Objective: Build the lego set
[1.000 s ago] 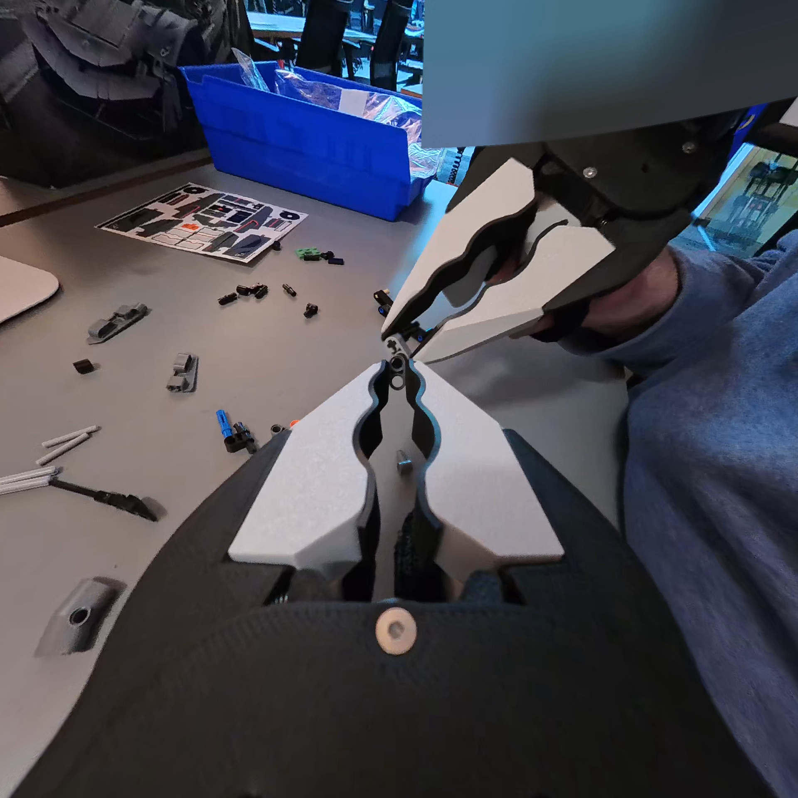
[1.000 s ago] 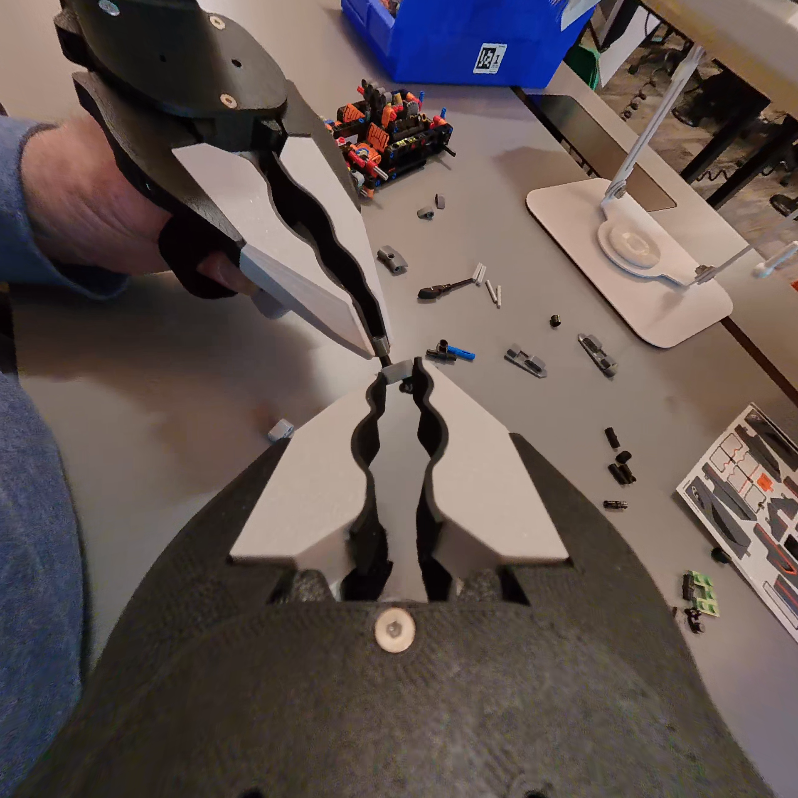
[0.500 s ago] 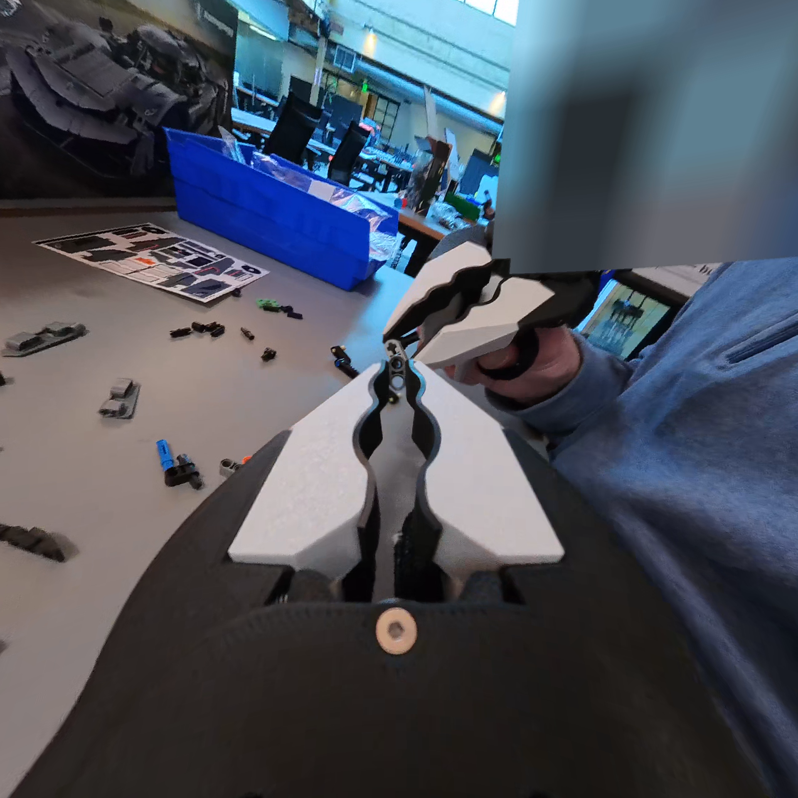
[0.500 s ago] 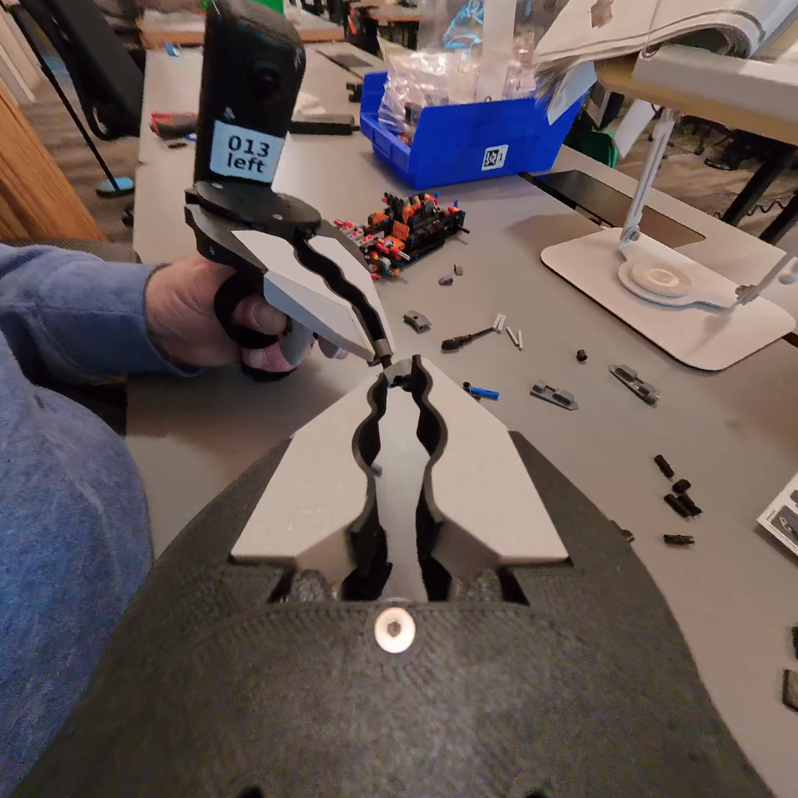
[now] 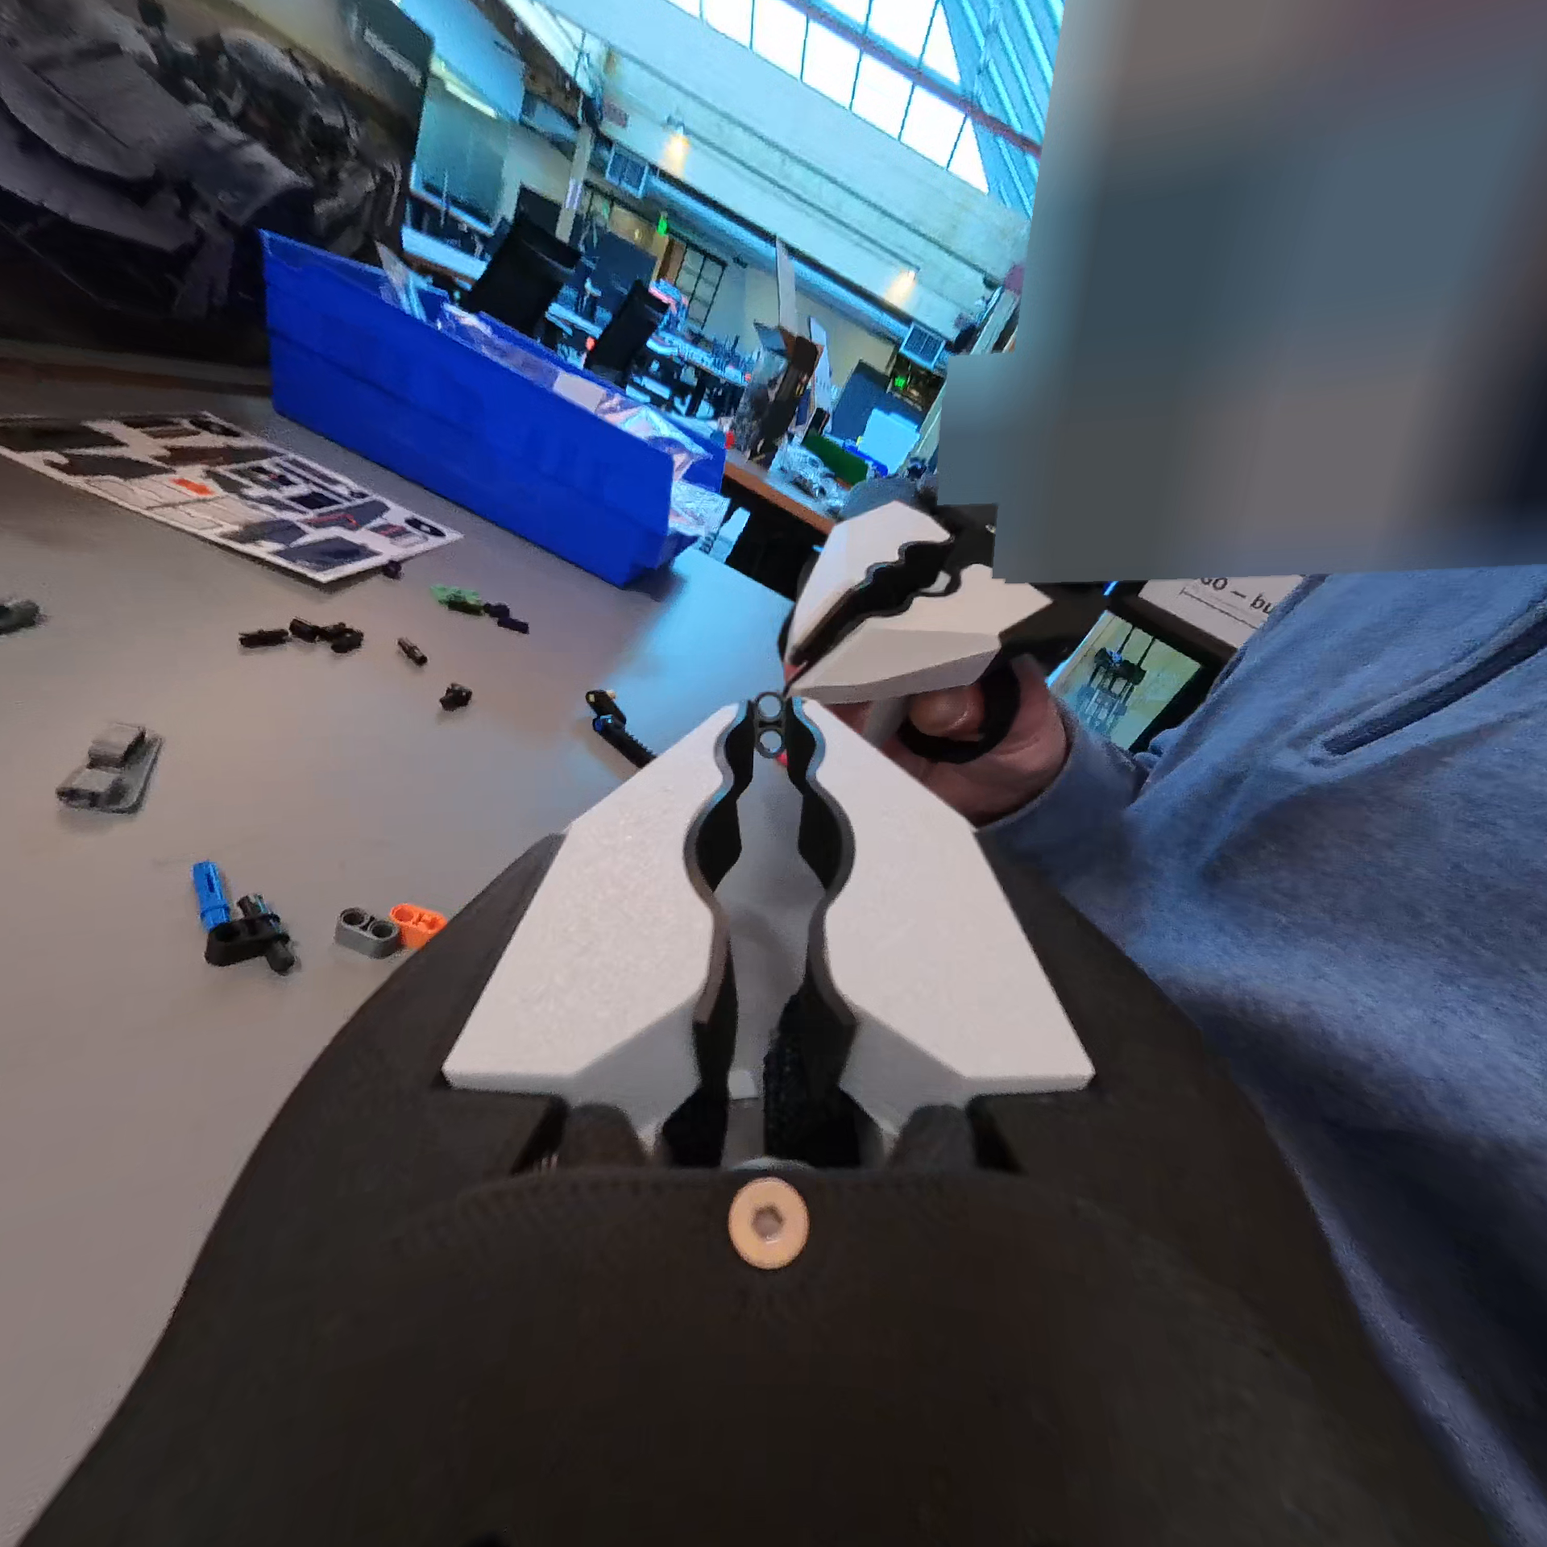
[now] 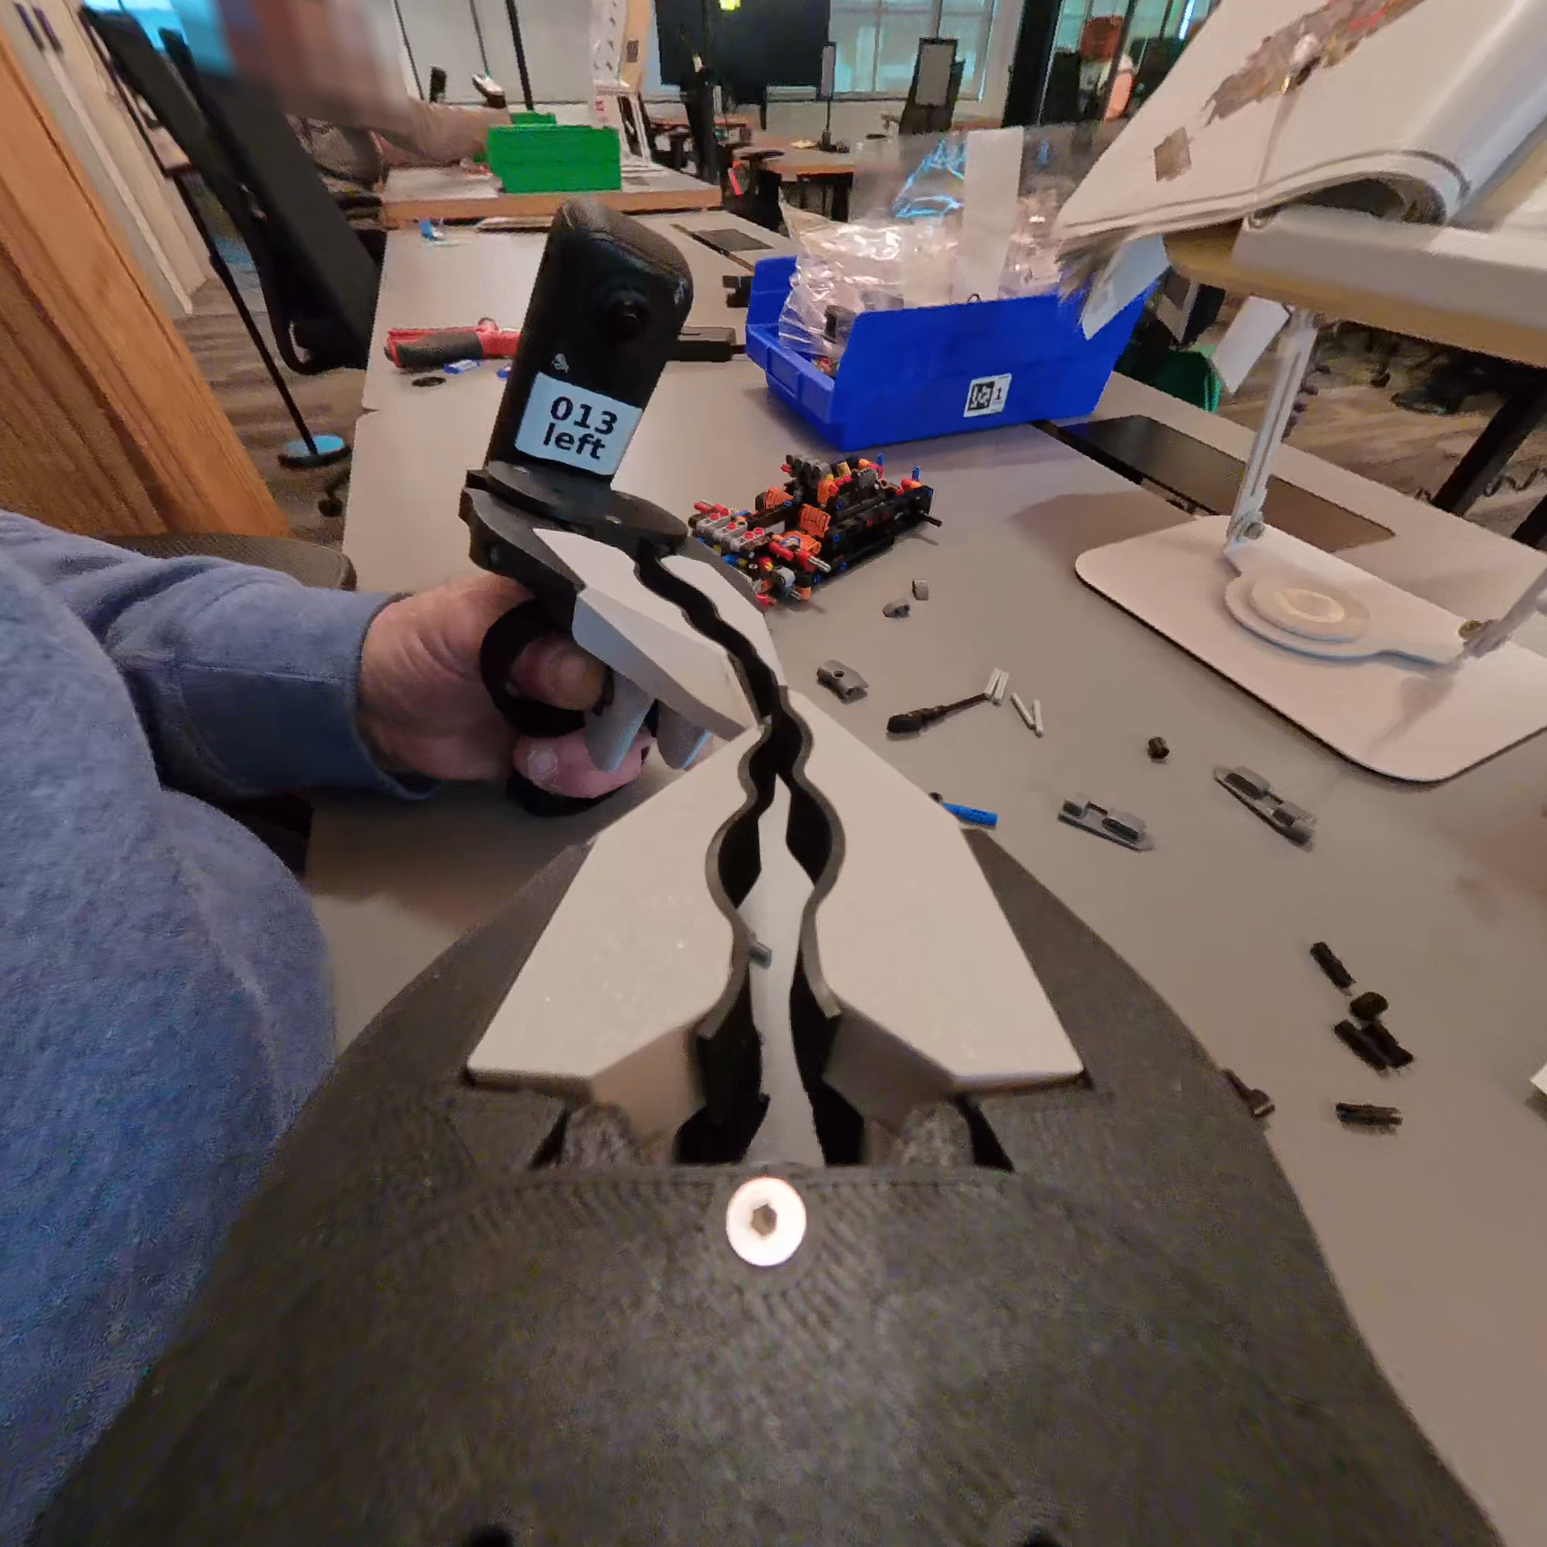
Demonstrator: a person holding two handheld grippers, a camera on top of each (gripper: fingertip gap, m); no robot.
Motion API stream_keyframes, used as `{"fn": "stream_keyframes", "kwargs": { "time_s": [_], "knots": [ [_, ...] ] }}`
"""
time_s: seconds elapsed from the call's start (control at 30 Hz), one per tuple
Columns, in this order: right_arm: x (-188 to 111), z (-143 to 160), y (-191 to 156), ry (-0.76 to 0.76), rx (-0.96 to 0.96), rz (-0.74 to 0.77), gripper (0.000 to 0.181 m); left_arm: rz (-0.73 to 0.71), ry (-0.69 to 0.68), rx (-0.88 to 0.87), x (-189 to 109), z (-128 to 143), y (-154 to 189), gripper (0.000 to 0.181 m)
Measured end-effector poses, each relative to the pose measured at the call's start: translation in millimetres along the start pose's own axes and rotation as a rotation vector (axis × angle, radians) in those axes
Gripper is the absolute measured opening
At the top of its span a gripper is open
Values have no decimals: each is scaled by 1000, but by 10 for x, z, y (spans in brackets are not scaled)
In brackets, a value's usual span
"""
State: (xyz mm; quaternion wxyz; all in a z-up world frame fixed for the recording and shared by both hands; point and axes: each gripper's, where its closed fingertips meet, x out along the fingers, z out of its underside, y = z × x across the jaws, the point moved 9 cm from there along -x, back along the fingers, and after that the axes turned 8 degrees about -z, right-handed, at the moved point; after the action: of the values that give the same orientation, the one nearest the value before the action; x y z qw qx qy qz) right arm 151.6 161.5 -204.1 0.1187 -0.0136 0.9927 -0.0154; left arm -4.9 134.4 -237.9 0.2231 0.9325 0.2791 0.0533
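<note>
My left gripper [image 5: 772, 722] is shut on a small dark grey two-hole lego piece [image 5: 771, 727], held above the table. My right gripper [image 6: 774, 735] is shut on a tiny pin that is mostly hidden between its tips. In the left wrist view the right gripper [image 5: 791, 670] meets the two-hole piece tip to tip from the upper right. In the right wrist view the left gripper [image 6: 753, 711] comes in from the left, held by a hand. The partly built black and orange lego model [image 6: 816, 523] stands farther back on the grey table [image 6: 1088, 921].
A blue bin [image 6: 937, 377] of bagged parts stands at the back, also in the left wrist view [image 5: 469, 435]. A sticker sheet [image 5: 226, 494] lies beside it. Loose pieces lie about: a blue pin with black connector [image 5: 234, 917], grey and orange pieces [image 5: 389, 927], black pins [image 6: 1364, 1038]. A white stand base [image 6: 1306, 636] holds an open book [image 6: 1297, 109].
Both grippers have risen and tilted up from the table, staying tip to tip. More of the room shows now.
</note>
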Motion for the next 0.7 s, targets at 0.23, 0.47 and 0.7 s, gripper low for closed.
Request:
{"fn": "stream_keyframes", "kwargs": {
  "time_s": [0.23, 0.47, 0.7],
  "knots": [
    [-111, 65, 25, -17, 35, -40, 0, 13, -51, 28, -9, 9, -1, 5],
    [-413, 147, 146, -37, 56, 3, 0, 49, -87, 38, 13, 45, -9, 5],
    [-608, 217, 188, -46, 51, 36, 0, 58, -83, 4, 8, 52, -40, 5]
  ]
}}
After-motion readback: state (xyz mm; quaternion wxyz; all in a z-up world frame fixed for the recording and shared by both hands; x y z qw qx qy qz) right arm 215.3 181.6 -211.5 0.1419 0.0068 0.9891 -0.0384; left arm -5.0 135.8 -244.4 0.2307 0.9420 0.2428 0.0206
